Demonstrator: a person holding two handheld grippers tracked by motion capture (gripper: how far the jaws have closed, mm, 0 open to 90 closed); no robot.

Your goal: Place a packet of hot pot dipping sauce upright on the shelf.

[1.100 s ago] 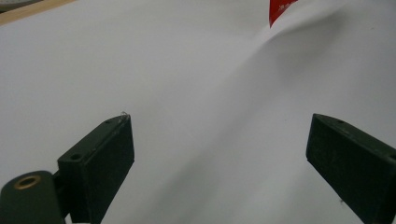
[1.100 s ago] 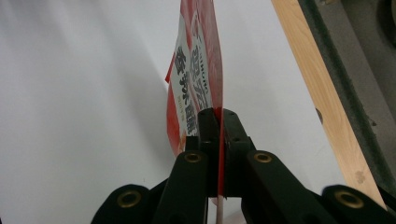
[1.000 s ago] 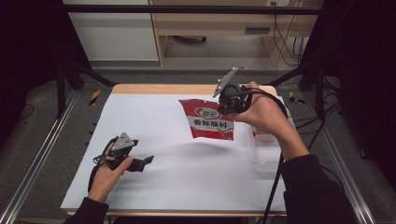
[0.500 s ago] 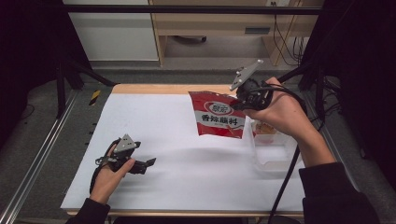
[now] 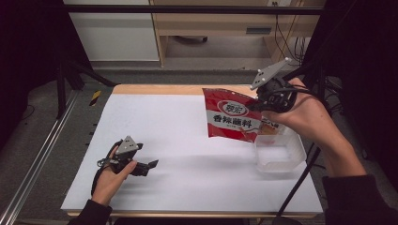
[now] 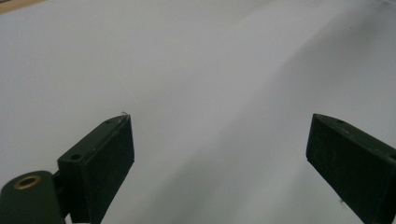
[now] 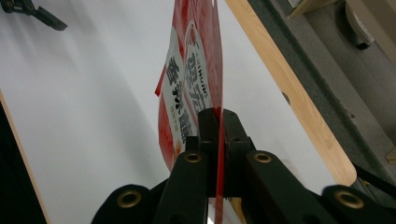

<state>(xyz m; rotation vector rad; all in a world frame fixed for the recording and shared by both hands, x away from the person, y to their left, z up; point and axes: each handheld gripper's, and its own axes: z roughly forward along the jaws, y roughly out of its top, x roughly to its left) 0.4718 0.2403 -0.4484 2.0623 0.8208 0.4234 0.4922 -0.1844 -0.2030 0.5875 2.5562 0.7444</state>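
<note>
Red seasoning pouch (image 5: 233, 116) is what I am working with. From the high view, it hangs off the table, pinched at its right edge by my right gripper (image 5: 263, 104) and held upright above the white tabletop (image 5: 187, 154), with its lower right corner just over the clear plastic tub (image 5: 280, 153) at the table's right side. It hangs flat with only a slight curl along the bottom, so I judge it light and thin, a flexible foil-like film that will swing and flap if I move fast. My left gripper (image 5: 149, 165) rests low near the front left of the table, well apart from the pouch.

In the left gripper view, the two black jaws stand wide apart with nothing but bare white surface between them; that gripper carries nothing.

In the right gripper view, the jaws are clamped tight on the pouch's thin red edge (image 7: 215, 140), and the printed face (image 7: 187, 88) runs away from the camera nearly edge-on. The film looks glossy, so I expect it to be slippery, and a grip this close to the rim could let it slide out. I would take hold deeper on the sealed border, where the layers are stiffest, and keep the clamp firm. The contents seem slight, perhaps powder settling low, so I expect the bottom to sag rather than the top.
</note>
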